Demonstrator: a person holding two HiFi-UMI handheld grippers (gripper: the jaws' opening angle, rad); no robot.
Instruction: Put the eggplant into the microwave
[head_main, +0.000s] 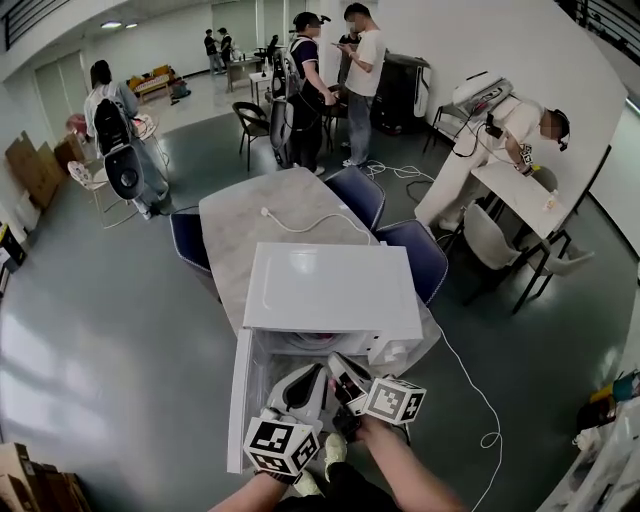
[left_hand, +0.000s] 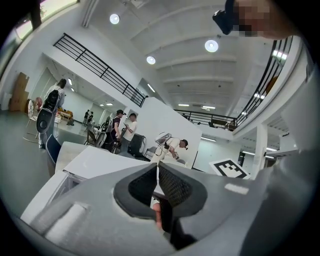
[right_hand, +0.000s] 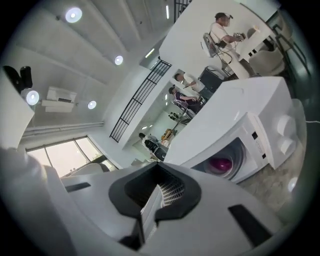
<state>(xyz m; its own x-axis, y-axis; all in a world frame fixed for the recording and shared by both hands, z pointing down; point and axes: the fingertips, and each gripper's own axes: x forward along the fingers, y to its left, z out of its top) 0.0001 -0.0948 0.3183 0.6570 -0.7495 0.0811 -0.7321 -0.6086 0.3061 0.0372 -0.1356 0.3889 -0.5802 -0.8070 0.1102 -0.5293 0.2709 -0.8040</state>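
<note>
A white microwave (head_main: 330, 290) stands on the grey table (head_main: 250, 215), its door (head_main: 238, 400) swung open to the left. The purple eggplant (right_hand: 220, 164) lies inside the cavity, plain in the right gripper view; in the head view the microwave's top hides nearly all of it. My left gripper (head_main: 320, 372) and right gripper (head_main: 340, 360) hang side by side just in front of the opening, pointing roughly level at it. The left gripper (left_hand: 157, 167) is shut with nothing held. The right gripper (right_hand: 159, 172) is also shut and empty, rolled to one side, apart from the microwave (right_hand: 240, 115).
A white power cable (head_main: 300, 225) runs across the table behind the microwave and down to the floor (head_main: 485, 410). Blue chairs (head_main: 355, 195) (head_main: 420, 255) (head_main: 188, 240) ring the table. People stand at the back and one sits at a white desk (head_main: 520, 195) to the right.
</note>
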